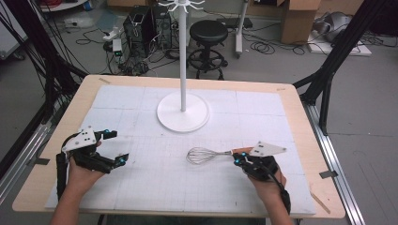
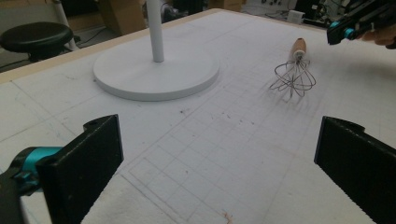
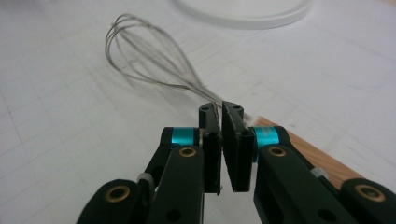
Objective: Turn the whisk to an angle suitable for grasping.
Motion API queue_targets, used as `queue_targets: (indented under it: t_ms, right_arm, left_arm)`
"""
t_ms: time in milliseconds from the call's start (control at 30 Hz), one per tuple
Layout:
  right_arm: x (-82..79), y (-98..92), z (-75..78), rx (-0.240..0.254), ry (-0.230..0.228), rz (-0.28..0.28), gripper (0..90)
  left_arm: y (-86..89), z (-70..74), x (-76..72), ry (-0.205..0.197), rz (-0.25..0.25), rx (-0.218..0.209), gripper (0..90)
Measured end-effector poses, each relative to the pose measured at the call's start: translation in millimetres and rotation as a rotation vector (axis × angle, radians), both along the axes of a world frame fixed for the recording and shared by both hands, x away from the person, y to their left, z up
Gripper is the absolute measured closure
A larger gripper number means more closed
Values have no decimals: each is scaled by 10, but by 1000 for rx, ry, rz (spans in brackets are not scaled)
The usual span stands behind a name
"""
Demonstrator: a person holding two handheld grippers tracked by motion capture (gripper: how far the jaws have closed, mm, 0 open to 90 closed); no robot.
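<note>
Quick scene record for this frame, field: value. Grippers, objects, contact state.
surface: table covered by a white gridded mat
stand: white pole stand, round base on the mat, far centre
whisk: wire whisk with a wooden handle, lying flat on the mat, wire head pointing to the person's left
left gripper: jaws wide apart, nothing between them, well clear of the whisk
right gripper: jaws nearly closed, over the whisk where the wires meet the handle; grip on it cannot be confirmed
background: black stool, cables on the floor
</note>
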State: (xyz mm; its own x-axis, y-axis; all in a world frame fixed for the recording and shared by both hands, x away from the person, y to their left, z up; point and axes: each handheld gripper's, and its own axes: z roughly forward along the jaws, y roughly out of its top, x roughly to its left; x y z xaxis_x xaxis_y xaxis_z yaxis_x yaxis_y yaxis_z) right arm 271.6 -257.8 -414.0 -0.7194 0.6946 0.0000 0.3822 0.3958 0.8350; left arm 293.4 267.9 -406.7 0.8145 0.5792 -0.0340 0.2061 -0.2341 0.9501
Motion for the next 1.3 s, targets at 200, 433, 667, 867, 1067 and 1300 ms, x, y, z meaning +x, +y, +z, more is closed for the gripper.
queue_targets:
  t_ms: [200,433,667,867,1067,1300]
  right_arm:
    - [-77,-352,135,79,-42,-39,691]
    - [-30,-449,135,82,-59,-32,581]
    - [246,-373,147,19,-39,-21,493]
    - [539,-332,28,-48,49,21,447]
    - [700,-233,-205,-113,158,100,409]
    - [588,-112,-193,-133,164,200,470]
  left_arm:
    - [-7,-5,9,1,-1,-10,17]
    - [-17,-19,25,7,-2,-7,17]
    - [1,-3,14,2,4,-13,17]
    - [16,-3,18,1,3,-11,17]
    - [4,-8,18,3,0,-10,17]
    - [12,-8,21,3,3,-7,17]
